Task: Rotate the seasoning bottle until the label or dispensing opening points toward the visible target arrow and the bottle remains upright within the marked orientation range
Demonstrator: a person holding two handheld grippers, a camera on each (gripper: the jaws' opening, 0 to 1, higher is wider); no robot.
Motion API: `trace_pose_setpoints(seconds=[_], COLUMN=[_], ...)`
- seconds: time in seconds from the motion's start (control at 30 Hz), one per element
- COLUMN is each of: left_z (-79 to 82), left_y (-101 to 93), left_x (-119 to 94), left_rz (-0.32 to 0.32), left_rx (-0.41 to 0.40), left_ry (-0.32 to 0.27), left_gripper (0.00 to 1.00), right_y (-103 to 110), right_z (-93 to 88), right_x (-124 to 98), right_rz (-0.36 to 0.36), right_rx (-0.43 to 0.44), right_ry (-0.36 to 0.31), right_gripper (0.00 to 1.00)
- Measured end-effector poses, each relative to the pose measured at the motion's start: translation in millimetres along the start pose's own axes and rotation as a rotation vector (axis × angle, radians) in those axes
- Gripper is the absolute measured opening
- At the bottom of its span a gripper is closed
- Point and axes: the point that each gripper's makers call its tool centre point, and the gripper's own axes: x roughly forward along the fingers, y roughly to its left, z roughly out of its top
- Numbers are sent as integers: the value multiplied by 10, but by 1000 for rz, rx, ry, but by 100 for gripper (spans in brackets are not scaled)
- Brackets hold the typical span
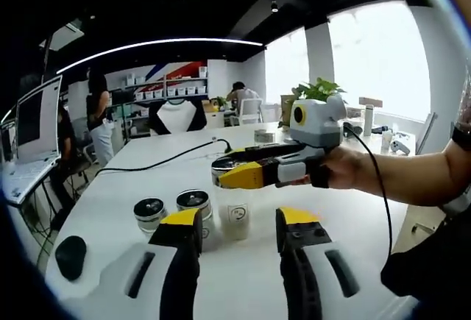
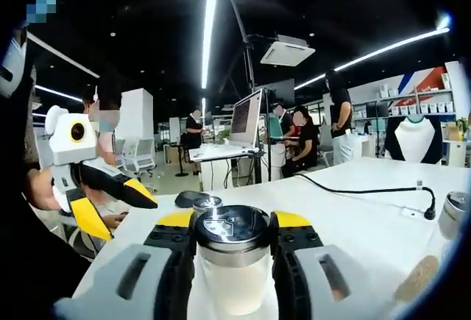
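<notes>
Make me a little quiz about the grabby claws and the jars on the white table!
1. True or false: the right gripper is closed around the seasoning bottle.
2. The left gripper is: A) holding a jar, B) open and holding nothing, C) gripping the cable.
3. Fill in: in the left gripper view, two short jars with dark lids stand on the white ____.

Key: 1 true; 2 B; 3 table.
</notes>
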Motion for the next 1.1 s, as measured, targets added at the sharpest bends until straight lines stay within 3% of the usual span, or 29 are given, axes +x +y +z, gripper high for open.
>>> trace_pose_setpoints(seconds=[0.3, 0.67, 0.83, 0.9, 1.1], left_z=[70, 126, 143, 133, 125], left_y=[-68, -235, -293, -296, -310], left_x=[39, 77, 113, 121, 116], left_rz=[-11, -32, -34, -32, -33], left_rx=[6, 19, 34, 37, 32], left_ry=[-4, -6, -3, 2, 2], left_gripper=[42, 42, 45, 46, 46], right_y=[30, 58, 15, -41, -244], right_z=[42, 148, 95, 10, -117], right_x=[-35, -427, -740, -895, -1268], right_rz=[-1, -137, -283, -358, -529], right_rx=[30, 33, 27, 18, 55], right_ry=[1, -42, -49, -21, -20], right_gripper=[38, 38, 38, 39, 39])
